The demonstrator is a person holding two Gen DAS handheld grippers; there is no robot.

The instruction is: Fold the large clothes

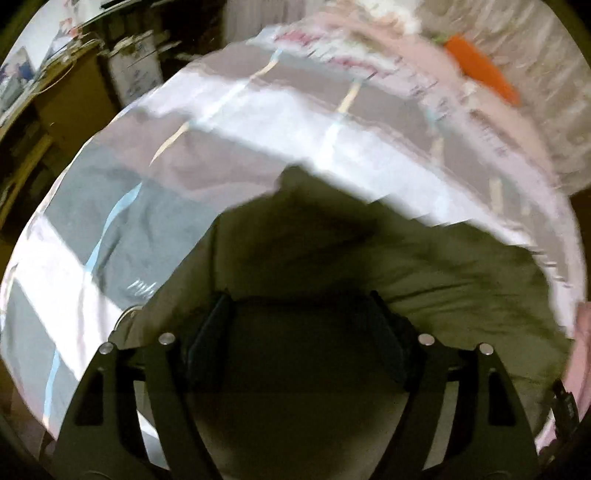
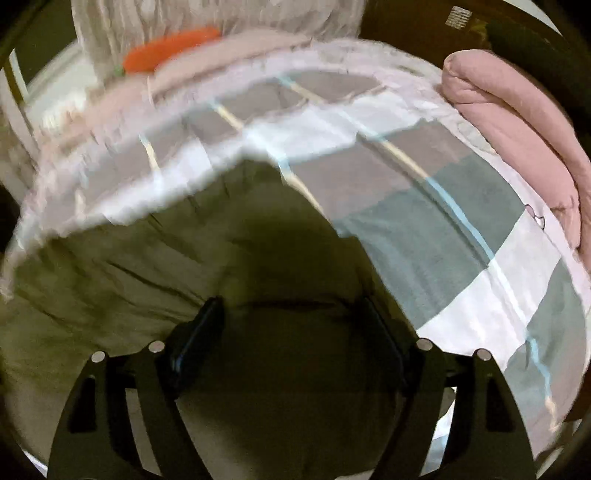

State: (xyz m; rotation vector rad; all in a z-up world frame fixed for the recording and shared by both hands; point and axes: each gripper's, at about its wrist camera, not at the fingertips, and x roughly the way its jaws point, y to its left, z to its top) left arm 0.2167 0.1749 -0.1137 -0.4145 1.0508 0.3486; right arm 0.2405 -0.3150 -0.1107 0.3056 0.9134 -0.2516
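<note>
Checked bedspread lies bare ahead; pink quilt bounds its right edge

A bed spread with a checked grey, white and mauve cover fills the room, a folded pink quilt at its edge, pale curtains behind, brown wooden furniture alongside.

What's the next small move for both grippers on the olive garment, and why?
Probably carry the lifted olive garment forward toward the far side of the checked bedspread and lay it flat. In both wrist views the cloth fills the gap between widely spread fingers and drapes in creases over the bed, so the fold looks unfinished. Whether they clamp it is unclear.
</note>
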